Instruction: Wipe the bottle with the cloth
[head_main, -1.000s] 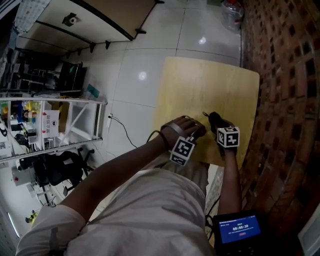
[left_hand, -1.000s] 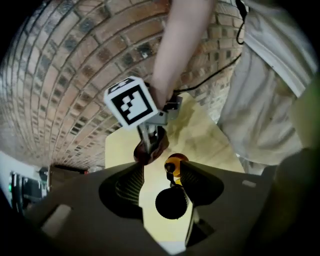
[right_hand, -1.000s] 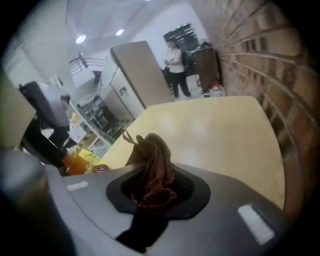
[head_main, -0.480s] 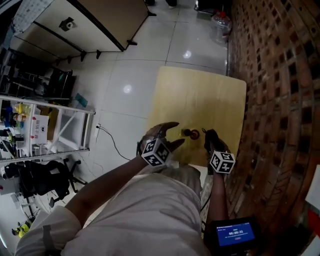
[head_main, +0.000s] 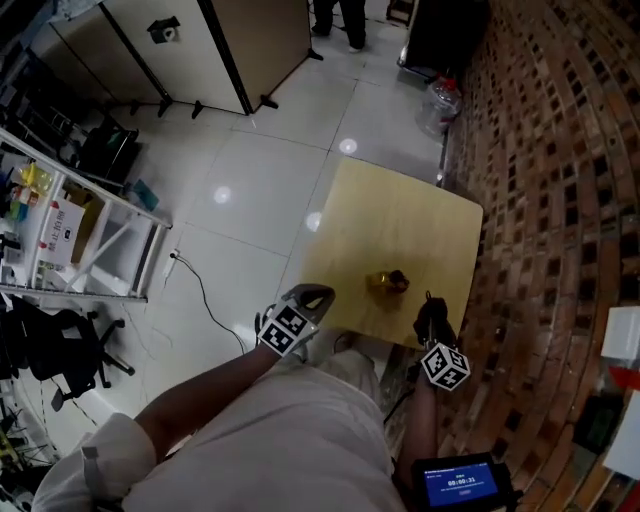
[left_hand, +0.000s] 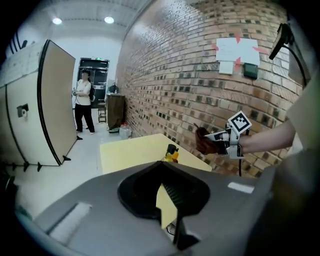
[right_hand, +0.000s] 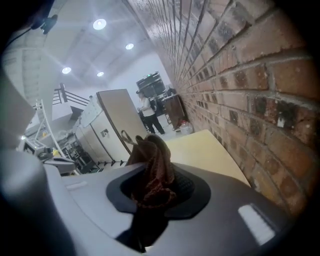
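1. Your left gripper (head_main: 306, 296) had just snapped closed. The jaws sat together with nothing between them, off the near left edge of the table (head_main: 400, 215).
2. Your right gripper (head_main: 431, 318) was clamped on the cloth (right_hand: 151, 172). It was a brown, crumpled wad bunched up between the jaws and sticking out past them.
3. That gripper hung by the table's near right corner, close to the brick wall (head_main: 540, 200).
4. The bottle (head_main: 385, 283) was on the table near its front edge, yellowish with a dark cap. It looked upright in the left gripper view.
5. The bottle sat between your two grippers and a little ahead of them, and neither one touched it. The cloth was clear of it too.
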